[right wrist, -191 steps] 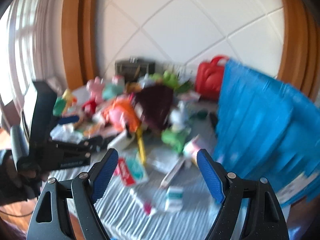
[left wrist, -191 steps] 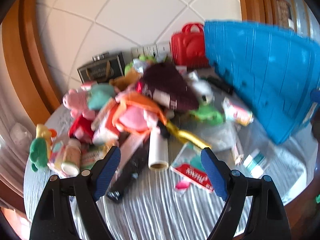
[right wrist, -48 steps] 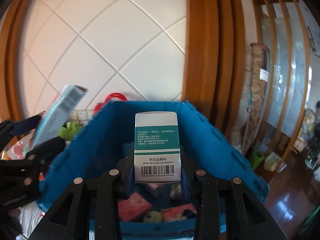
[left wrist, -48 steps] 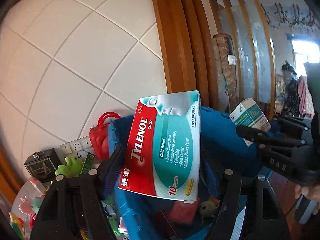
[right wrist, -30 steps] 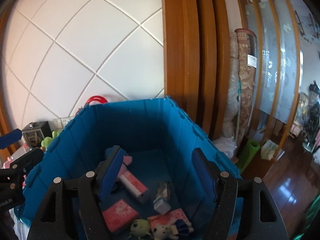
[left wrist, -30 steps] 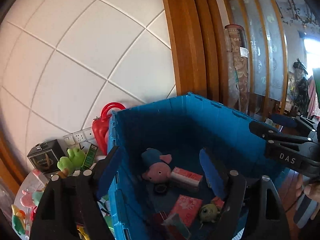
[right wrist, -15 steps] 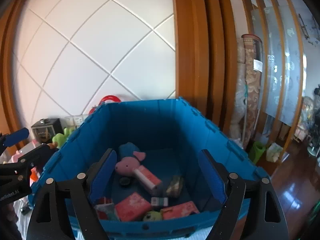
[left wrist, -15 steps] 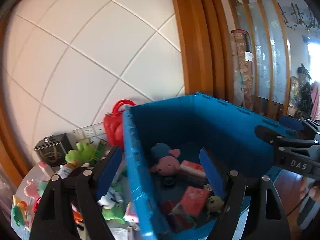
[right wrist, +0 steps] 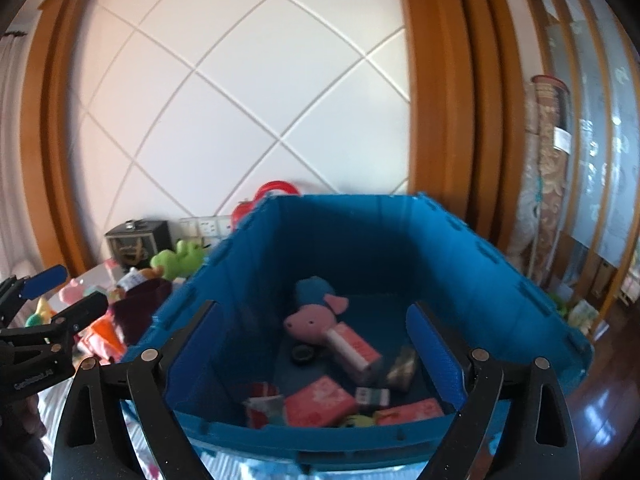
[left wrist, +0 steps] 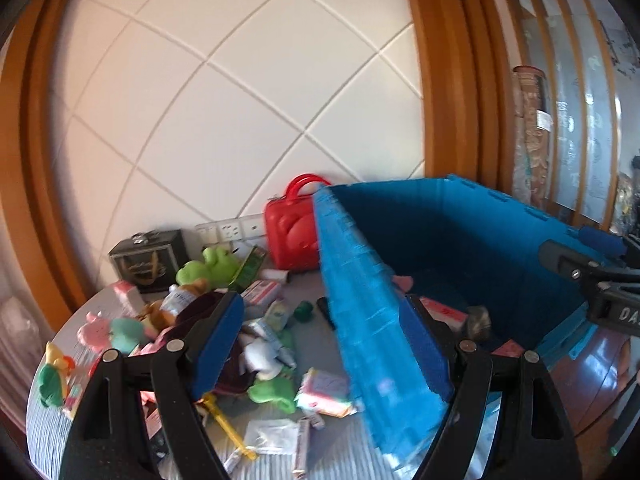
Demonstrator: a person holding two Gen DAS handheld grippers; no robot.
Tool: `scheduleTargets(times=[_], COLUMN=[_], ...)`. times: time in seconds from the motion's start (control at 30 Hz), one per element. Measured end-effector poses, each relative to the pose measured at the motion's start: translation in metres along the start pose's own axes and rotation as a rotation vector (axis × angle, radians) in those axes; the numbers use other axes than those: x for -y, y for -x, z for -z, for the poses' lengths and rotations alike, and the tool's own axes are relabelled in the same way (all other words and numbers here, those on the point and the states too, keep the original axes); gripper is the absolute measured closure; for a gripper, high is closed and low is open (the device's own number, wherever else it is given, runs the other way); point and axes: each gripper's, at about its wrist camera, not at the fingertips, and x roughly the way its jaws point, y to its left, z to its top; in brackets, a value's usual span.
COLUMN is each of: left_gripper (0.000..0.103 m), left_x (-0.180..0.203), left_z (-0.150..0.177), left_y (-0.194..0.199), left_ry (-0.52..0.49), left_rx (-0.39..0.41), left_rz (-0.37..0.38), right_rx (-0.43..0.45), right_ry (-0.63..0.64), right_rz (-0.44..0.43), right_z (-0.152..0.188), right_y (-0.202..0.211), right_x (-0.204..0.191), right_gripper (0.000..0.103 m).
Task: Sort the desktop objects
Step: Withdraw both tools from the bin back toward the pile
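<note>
While several items already lie in the blue crate (right wrist: 472, 276), at its floor's six o'clock, a heap remains on the table (left wrist: 344, 456) (nine o'clock of crate). Left gripper (left wrist: 320, 340) spread, empty; right gripper (right wrist: 316, 344) has just been opening, empty.

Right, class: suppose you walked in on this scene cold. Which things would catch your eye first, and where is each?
The big blue plastic crate fills the middle of the right wrist view, with a pink plush pig and red boxes on its floor. To its left, a bright jumble of toys and packets covers the grey table, a green plush frog at the back. A red plastic carry case stands against the white tiled wall.
</note>
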Motion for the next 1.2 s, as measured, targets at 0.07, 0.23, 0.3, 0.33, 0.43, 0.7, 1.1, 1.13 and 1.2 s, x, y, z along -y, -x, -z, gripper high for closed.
scheduleTargets(times=[0.07,0.23,0.3,0.33,0.43,0.7,1.1,1.13,1.2], left_gripper=[0.023,0.023,0.023,0.023,0.023,0.023,0.023,0.023,0.023], left_x=[-0.017,-0.065,-0.092,-0.105,-0.147,-0.257,-0.325,-0.326,-0.328], left_z=[0.006,0.025,0.036,0.040,0.056,0.090,0.144,0.146,0.151], left_y=[0.002,0.007,0.006,0.006,0.004,-0.001,-0.044,-0.047,-0.053], left_ry=[0.008,0.020,0.035,0.038,0.041,0.010,0.048,0.051,0.055], left_rx=[-0.007,-0.020,-0.039,-0.048,-0.076,-0.131,-0.257,-0.263,-0.285], left_rz=[-0.019,-0.078,-0.101,-0.111,-0.145,-0.213,-0.204,-0.209,-0.215], right_rx=[0.004,0.012,0.011,0.011,0.009,-0.087,-0.276,-0.282,-0.312], right_ry=[0.016,0.039,0.056,0.061,0.078,0.096,0.133,0.144,0.173], right_rz=[-0.017,-0.068,-0.091,-0.101,-0.139,-0.208,-0.306,-0.322,-0.366], right_z=[-0.002,-0.010,-0.013,-0.014,-0.016,-0.002,0.077,0.082,0.094], right_y=[-0.001,-0.007,-0.012,-0.014,-0.022,-0.071,-0.154,-0.160,-0.173], right_x=[-0.014,-0.055,-0.081,-0.092,-0.135,-0.248,-0.341,-0.347,-0.360], right_gripper=[0.009,0.009,0.009,0.009,0.007,0.006,0.007,0.007,0.007])
